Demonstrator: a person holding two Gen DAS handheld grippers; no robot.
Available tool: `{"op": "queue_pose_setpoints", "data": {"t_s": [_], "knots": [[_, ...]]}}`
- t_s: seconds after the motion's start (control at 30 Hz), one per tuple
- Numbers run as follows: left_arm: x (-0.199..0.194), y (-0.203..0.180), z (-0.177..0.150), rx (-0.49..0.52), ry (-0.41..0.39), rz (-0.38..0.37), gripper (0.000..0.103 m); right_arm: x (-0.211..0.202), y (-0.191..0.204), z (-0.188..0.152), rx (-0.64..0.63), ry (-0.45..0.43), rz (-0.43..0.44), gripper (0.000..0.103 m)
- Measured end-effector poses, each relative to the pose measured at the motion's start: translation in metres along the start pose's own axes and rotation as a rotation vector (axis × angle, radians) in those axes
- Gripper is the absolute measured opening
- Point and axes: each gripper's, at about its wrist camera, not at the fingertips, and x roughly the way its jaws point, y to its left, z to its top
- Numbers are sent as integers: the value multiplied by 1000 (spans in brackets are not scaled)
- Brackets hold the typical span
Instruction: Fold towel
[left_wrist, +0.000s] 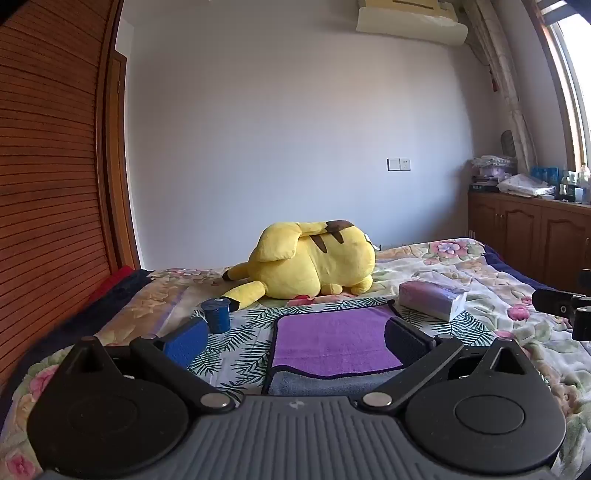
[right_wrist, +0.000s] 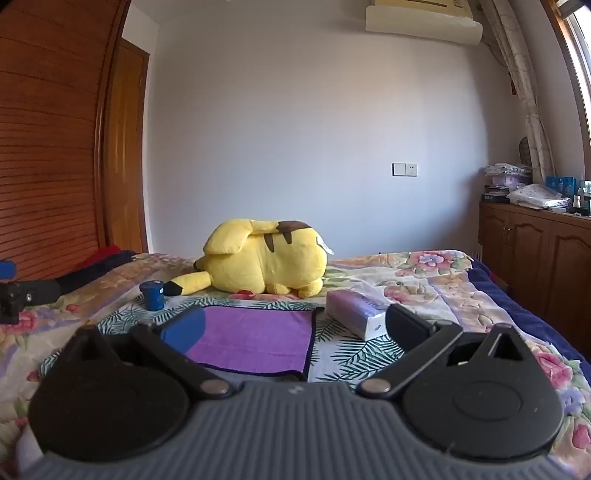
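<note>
A purple towel (left_wrist: 332, 341) with a dark hem lies flat on the bed, folded over so a grey underside strip (left_wrist: 317, 384) shows at its near edge. My left gripper (left_wrist: 295, 341) is open and empty, held above the towel's near edge. In the right wrist view the towel (right_wrist: 255, 341) lies just ahead. My right gripper (right_wrist: 295, 328) is open and empty, above the towel's near right corner. The right gripper's body shows at the right edge of the left wrist view (left_wrist: 565, 306).
The bed has a floral quilt (left_wrist: 498, 273). A yellow plush toy (left_wrist: 314, 262) lies behind the towel. A blue cup (left_wrist: 216, 314) stands at the towel's far left. A tissue pack (left_wrist: 432, 299) lies at its far right. A wooden wardrobe (left_wrist: 48, 166) is left, cabinets (left_wrist: 528, 229) right.
</note>
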Motion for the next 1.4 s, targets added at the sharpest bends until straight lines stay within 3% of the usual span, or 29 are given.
{"op": "queue_pose_setpoints", "data": {"t_s": [1.4], "knots": [[4,3,0,-1,0,2,103,-1,-5,-1,0,-6,0,103]]}}
